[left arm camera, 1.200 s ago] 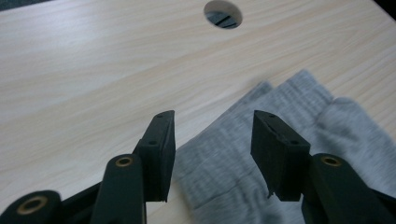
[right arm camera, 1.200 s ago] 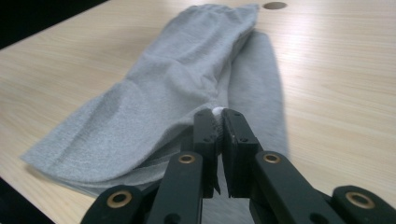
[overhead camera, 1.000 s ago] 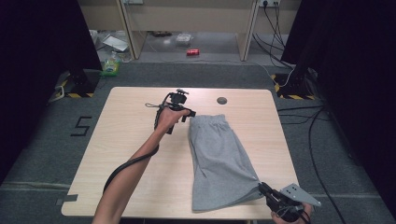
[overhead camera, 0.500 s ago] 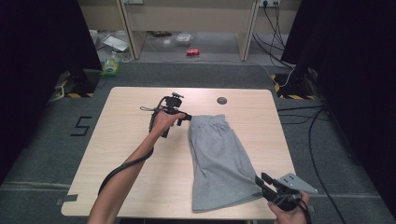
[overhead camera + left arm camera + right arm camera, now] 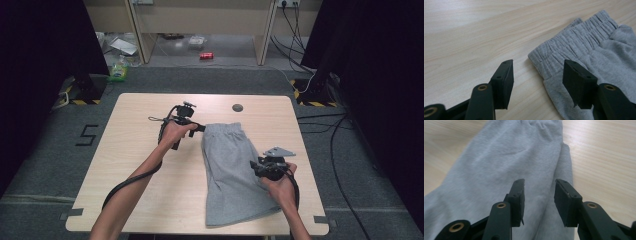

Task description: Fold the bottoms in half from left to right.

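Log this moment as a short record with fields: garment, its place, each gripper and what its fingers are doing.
garment: grey shorts, folded lengthwise, waistband at the far end
place: flat on the wooden table, right of centre
left gripper: at the waistband corner, fingers apart, jaws just been opening, nothing clamped
right gripper: over the shorts' right edge, fingers apart, jaws just been opening, cloth below, not pinched

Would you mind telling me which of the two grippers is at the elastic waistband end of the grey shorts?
The left gripper: its open fingers flank the waistband corner. The right gripper hovers over the shorts' side edge, nearer the hem.
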Tool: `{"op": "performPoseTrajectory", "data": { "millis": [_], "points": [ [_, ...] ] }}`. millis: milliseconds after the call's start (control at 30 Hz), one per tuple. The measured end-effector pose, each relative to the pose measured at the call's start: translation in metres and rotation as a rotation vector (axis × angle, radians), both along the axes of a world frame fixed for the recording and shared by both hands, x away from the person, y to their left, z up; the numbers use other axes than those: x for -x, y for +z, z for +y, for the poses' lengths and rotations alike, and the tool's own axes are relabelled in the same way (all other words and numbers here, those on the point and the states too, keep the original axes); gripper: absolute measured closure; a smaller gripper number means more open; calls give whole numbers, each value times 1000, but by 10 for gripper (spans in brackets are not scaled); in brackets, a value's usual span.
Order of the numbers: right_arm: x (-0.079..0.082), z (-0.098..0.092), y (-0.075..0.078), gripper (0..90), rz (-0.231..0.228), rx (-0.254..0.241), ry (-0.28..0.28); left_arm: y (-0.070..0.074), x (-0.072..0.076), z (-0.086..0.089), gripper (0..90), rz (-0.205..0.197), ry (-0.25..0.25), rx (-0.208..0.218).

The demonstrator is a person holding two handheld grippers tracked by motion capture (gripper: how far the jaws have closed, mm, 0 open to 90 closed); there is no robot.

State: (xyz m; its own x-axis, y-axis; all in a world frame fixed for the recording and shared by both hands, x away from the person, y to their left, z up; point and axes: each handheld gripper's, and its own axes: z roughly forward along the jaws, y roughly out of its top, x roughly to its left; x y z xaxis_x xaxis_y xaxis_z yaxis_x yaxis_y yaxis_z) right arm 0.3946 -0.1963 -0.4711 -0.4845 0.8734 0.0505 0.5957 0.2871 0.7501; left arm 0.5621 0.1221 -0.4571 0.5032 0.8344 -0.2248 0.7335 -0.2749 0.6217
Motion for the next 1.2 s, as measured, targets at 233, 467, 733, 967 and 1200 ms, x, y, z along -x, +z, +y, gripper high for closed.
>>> {"op": "performPoseTrajectory", "data": {
  "millis": [233, 467, 733, 967, 1200],
  "points": [
    [-28, 7, -15, 619, 75, 6, -19, -3, 1, 1, 409, 5, 7, 3],
    [-39, 0, -17, 856, 84, -9, 3, -12, 1, 1, 396, 21, 6, 4],
    [-51, -26, -15, 853, 75, -6, -73, -13, 2, -7, 394, 18, 7, 11],
    [-36, -31, -8, 661, 53, -10, -98, -15, 2, -10, 386, 20, -2, 25],
    [29, -41, -3, 567, 62, 0, -46, -19, 5, -8, 372, 26, 8, 38]
  ]
}}
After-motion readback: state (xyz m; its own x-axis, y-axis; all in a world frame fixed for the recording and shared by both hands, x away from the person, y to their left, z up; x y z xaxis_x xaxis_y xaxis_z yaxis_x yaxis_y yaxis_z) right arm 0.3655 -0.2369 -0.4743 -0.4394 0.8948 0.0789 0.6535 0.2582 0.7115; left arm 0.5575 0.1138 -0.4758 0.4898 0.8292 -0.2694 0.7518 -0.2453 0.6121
